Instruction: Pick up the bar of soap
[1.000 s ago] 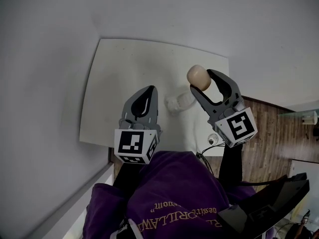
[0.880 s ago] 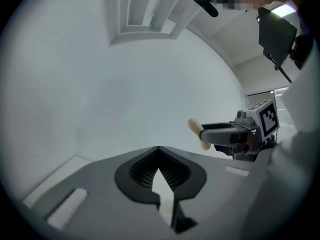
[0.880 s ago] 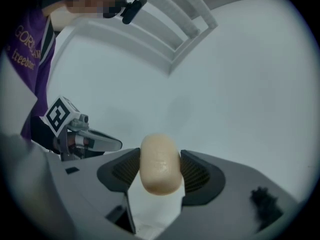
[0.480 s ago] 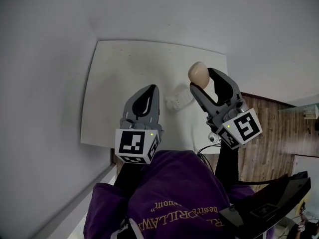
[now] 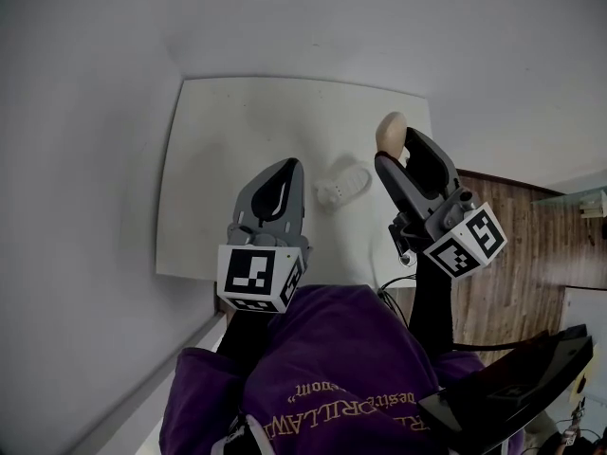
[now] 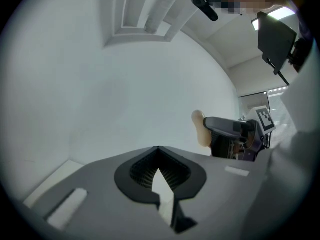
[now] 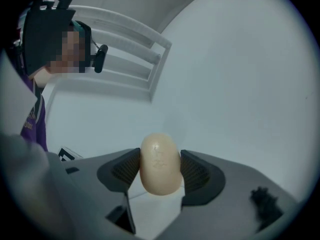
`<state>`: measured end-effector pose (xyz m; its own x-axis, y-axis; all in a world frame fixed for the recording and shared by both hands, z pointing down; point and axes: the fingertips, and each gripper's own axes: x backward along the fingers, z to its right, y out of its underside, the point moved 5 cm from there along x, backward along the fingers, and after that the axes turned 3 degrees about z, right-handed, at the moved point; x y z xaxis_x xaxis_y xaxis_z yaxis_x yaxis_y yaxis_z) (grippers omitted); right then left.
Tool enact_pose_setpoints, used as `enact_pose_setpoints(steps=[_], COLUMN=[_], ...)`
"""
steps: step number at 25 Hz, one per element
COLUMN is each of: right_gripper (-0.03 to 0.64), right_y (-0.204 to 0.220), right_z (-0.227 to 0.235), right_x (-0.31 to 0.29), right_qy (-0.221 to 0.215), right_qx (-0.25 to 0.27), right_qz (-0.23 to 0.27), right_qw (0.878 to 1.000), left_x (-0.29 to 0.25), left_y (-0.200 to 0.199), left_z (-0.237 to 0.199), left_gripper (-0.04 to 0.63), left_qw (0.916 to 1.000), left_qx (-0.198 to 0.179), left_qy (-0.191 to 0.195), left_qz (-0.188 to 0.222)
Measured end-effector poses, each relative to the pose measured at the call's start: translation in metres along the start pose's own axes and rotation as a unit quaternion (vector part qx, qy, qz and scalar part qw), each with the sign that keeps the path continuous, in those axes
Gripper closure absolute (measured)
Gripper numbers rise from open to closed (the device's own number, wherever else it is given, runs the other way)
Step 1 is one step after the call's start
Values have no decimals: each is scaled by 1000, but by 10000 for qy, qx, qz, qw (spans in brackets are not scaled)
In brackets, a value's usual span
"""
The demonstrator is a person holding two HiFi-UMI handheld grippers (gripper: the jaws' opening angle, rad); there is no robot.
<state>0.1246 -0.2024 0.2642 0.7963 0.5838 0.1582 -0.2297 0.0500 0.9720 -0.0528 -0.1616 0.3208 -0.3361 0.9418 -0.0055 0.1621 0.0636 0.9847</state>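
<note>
The bar of soap (image 5: 390, 130) is gripped between the two jaws of the right gripper (image 5: 399, 149) and is held up off the table (image 5: 220, 150), over its edge toward 3 o'clock in the head view. In the right gripper view, the pale oval bar (image 7: 160, 163) is seen pinched upright, with the ribbed pads (image 7: 128, 168) pressed against both of its sides.

A small white object (image 5: 343, 185) of unclear kind is seen lying on the table at about 8 o'clock from the soap, apart from it. Further toward 8 o'clock, the left gripper (image 5: 282, 180) is held over the table; its jaws are brought together at the tips, and nothing is held between them in the left gripper view (image 6: 158, 151). Wooden floor (image 5: 503, 254) is seen at 3 o'clock of the table, and a purple garment (image 5: 332, 368) at 6 o'clock.
</note>
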Motion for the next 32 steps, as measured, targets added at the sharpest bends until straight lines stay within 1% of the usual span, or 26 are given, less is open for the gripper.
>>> enact_pose_setpoints(steps=[3,10,14,32], right_gripper=[345,345,345,345], right_y=[3,2,2,-1], right_z=[2,5,4,3], right_x=[0,4,6,5], right_qy=[27,-167,-219,-303], right_qx=[-149,-870,-1076,-1329], right_qz=[28,369,465,582], right_qw=[9999,9954,9929,9890], left_x=[-3,-9,-9,-12], left_y=[-2,-3,-5,-5], left_z=[2,8,11,11], left_gripper=[588,588,588,588], left_qw=[10000,9999,9998,9998], left_qx=[-20,-16,-24,64], left_qy=[49,145,188,200], left_qz=[-2,-7,-6,-27])
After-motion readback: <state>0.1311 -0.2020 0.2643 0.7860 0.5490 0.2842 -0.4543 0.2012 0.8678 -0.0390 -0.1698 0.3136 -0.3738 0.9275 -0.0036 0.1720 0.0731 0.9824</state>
